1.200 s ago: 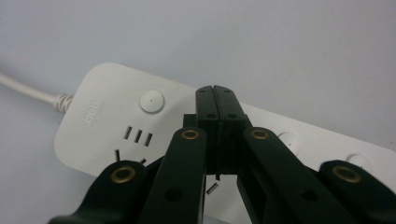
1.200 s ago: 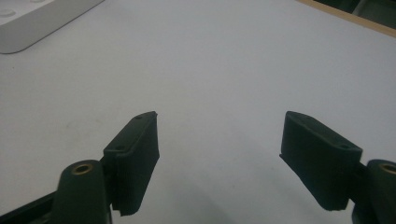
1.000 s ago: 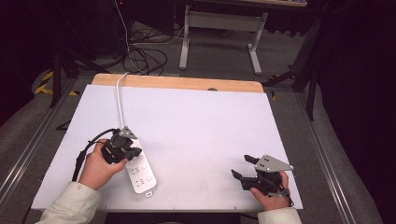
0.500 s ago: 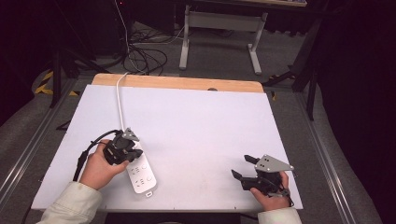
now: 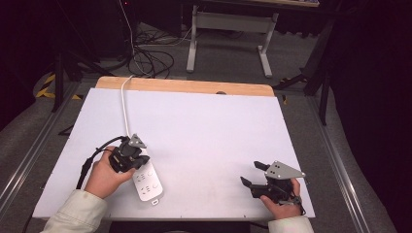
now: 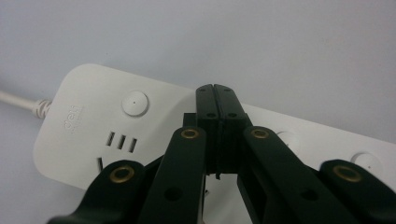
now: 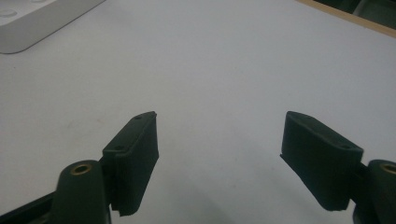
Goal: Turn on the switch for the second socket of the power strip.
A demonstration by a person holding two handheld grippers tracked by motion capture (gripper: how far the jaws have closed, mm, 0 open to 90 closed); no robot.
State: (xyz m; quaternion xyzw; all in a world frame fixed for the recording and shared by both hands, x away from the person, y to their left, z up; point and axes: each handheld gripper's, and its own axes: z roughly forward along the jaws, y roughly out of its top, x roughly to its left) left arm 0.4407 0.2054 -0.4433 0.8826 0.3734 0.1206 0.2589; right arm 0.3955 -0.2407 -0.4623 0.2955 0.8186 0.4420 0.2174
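A white power strip (image 5: 148, 183) lies near the front left of the white table, its cord (image 5: 124, 104) running to the far edge. My left gripper (image 5: 138, 164) hovers right over the strip's cord end, jaws shut with nothing between them. In the left gripper view the closed tips (image 6: 217, 100) sit above the power strip (image 6: 88, 135), close to a round button (image 6: 134, 102) and a row of slots. My right gripper (image 5: 253, 174) rests near the front right of the table, jaws open and empty. The right gripper view has its gripper (image 7: 219, 135) over bare table, with a corner of the strip (image 7: 37, 18) far off.
The white board (image 5: 209, 126) covers the table, with a wooden strip (image 5: 194, 86) along the far edge. Beyond it on the floor are cables (image 5: 150, 58) and a metal stand (image 5: 228, 39). Rails run along both sides.
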